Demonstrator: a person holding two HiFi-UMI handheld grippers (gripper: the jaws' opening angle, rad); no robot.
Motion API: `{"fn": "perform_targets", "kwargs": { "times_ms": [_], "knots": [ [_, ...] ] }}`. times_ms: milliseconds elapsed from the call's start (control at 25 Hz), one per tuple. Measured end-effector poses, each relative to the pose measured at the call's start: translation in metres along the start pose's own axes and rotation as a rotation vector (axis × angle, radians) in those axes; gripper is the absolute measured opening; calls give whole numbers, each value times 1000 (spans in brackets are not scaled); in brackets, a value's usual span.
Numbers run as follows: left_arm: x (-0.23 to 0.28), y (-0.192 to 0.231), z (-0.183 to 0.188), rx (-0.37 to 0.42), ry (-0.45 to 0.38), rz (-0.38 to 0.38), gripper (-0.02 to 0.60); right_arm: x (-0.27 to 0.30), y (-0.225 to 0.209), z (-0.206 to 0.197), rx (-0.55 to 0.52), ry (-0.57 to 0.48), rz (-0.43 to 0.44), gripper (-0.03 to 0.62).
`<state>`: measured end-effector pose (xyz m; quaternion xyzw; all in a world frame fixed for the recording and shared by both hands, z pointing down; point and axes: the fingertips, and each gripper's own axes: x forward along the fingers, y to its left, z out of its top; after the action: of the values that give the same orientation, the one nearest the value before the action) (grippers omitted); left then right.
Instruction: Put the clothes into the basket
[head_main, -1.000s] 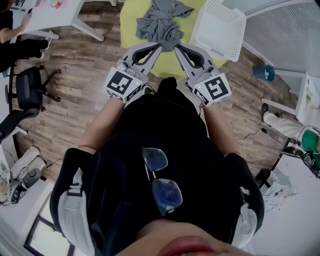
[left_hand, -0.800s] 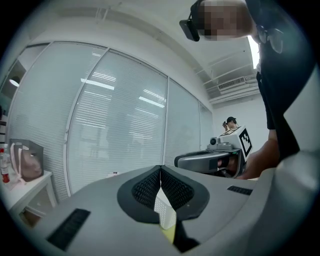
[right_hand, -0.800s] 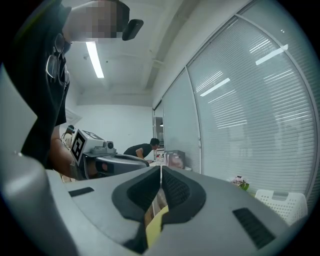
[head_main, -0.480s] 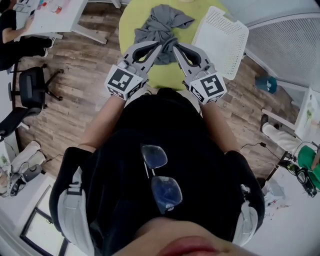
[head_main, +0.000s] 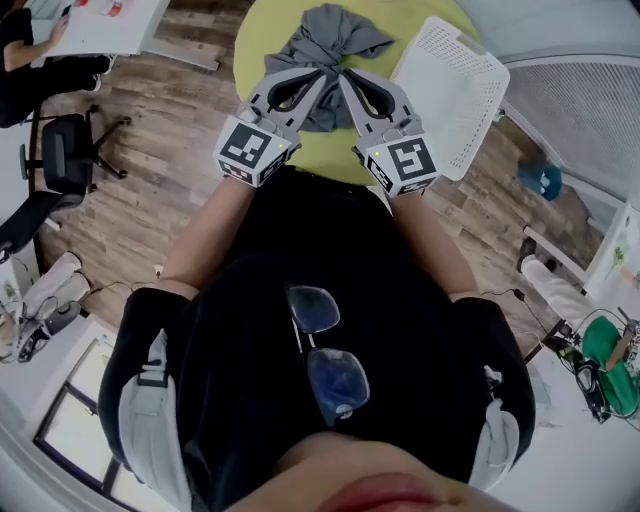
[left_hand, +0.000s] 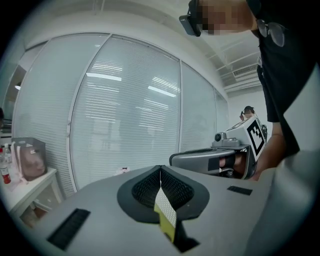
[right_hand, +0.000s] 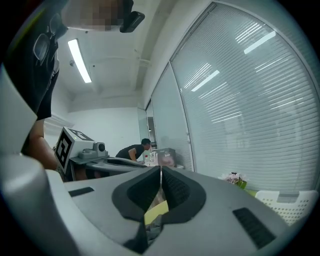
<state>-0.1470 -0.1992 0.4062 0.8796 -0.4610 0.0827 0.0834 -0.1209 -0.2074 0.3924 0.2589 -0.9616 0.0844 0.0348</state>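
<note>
A crumpled grey garment (head_main: 330, 40) lies on the round yellow-green table (head_main: 262, 40). The white perforated basket (head_main: 455, 80) stands tilted at the table's right edge. My left gripper (head_main: 322, 76) and right gripper (head_main: 341, 74) are held side by side, tips nearly touching, over the near edge of the garment. Both point level towards the window blinds. The left gripper (left_hand: 160, 169) is shut with nothing between its pads. The right gripper (right_hand: 160, 170) is also shut and holds nothing. Below its jaws a strip of yellow table and grey cloth (right_hand: 152, 227) shows.
A black office chair (head_main: 62, 160) and a white desk (head_main: 110, 25) stand at the left on the wooden floor. A person bends over a desk (right_hand: 132, 150) in the background. Cables and a green object (head_main: 605, 345) lie at the right. Window blinds (left_hand: 125, 115) fill the far wall.
Both grippers have moved forward over the table, and their tips now lie over the near edge of the grey garment. The table and basket sit nearer in the head view.
</note>
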Motion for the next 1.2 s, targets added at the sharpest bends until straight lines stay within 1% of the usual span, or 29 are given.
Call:
{"fn": "perform_targets", "kwargs": {
  "times_ms": [120,200,480,600,800,1000,1080,1200],
  "knots": [
    [11,11,-6,-3,8,18,11,12,-18,-1,11,-3,-24,28],
    [18,19,-14,-8,31,30,11,18,-29,-4,22,0,-45,28],
    [46,54,-63,-24,167,9,11,47,-50,-19,1,26,-150,28],
    [57,68,-83,-24,219,1,11,58,-57,-28,15,38,-189,28],
    [73,86,-121,-59,312,-14,12,74,-68,-47,55,75,-230,28],
    [88,101,-155,-90,380,-23,14,85,-80,-65,69,107,-276,28],
    [95,109,-171,-106,415,-11,37,88,-86,-72,73,118,-293,28],
    [103,116,-192,-136,462,0,90,90,-90,-82,74,134,-310,28]
  ]
}}
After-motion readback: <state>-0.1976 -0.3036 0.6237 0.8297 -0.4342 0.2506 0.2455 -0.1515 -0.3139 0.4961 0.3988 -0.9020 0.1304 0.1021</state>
